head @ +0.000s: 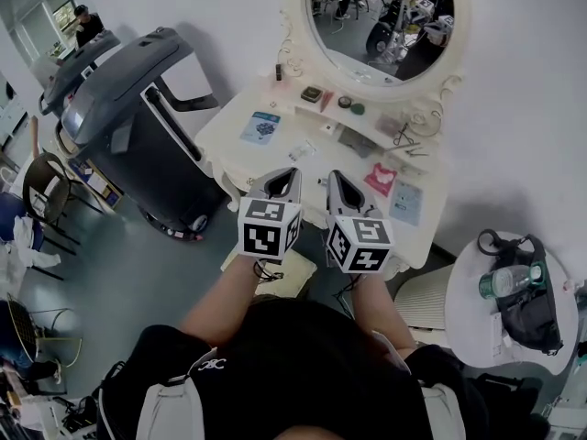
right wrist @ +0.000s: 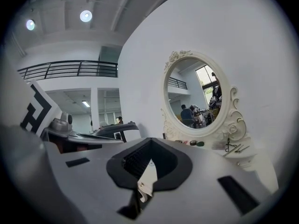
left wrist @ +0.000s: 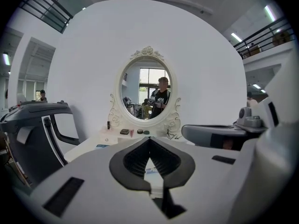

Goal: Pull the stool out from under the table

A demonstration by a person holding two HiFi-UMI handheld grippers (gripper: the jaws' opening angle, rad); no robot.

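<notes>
A white vanity table (head: pixel 227 147) with an oval mirror (head: pixel 381 16) stands against the wall. Under its front edge, a cream stool seat (head: pixel 286 276) shows between my forearms; the rest of the stool is hidden by my arms and the table. My left gripper (head: pixel 286 178) and right gripper (head: pixel 340 181) hover side by side above the table's front part, both shut with nothing in them. In the left gripper view the left gripper (left wrist: pixel 149 139) points at the mirror (left wrist: pixel 147 90). The right gripper (right wrist: pixel 150 140) points left of the mirror (right wrist: pixel 198 97) in its own view.
A large dark grey machine (head: pixel 138 126) stands close to the table's left side. At the right are a round white side table (head: pixel 477 328) with a black bag (head: pixel 532 305) and a bottle (head: pixel 509 280), and a white ribbed bin (head: pixel 426 293). Small toiletries and booklets (head: pixel 261 128) lie on the tabletop.
</notes>
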